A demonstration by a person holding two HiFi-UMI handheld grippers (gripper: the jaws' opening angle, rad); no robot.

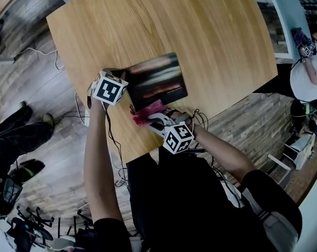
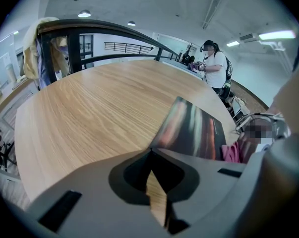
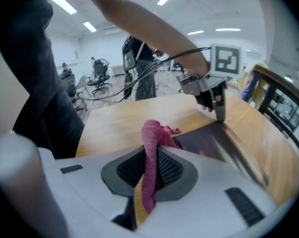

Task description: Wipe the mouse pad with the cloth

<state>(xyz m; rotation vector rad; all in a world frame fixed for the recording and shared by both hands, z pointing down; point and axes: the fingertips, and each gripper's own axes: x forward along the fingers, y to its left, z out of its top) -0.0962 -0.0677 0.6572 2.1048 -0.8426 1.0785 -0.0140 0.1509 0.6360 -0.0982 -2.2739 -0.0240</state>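
Note:
A dark mouse pad (image 1: 157, 82) with reddish streaks lies on the wooden table (image 1: 163, 20), near its front edge. My left gripper (image 1: 124, 83) is shut, and its tips touch the pad's left corner (image 2: 161, 135). The right gripper view shows those dark fingers (image 3: 219, 110) standing upright on the pad's edge (image 3: 223, 143). My right gripper (image 3: 150, 152) is shut on a pink cloth (image 3: 151, 135), which bunches out in front of the jaws. In the head view the cloth (image 1: 146, 113) rests at the pad's near edge, just ahead of my right gripper (image 1: 154, 118).
The table's front edge (image 1: 147, 154) runs close under both grippers. Cables (image 1: 113, 156) trail off the table's left side to the floor. A person in white (image 1: 308, 77) stands beyond the table's right corner. A dark railing (image 2: 89, 31) runs behind the far side.

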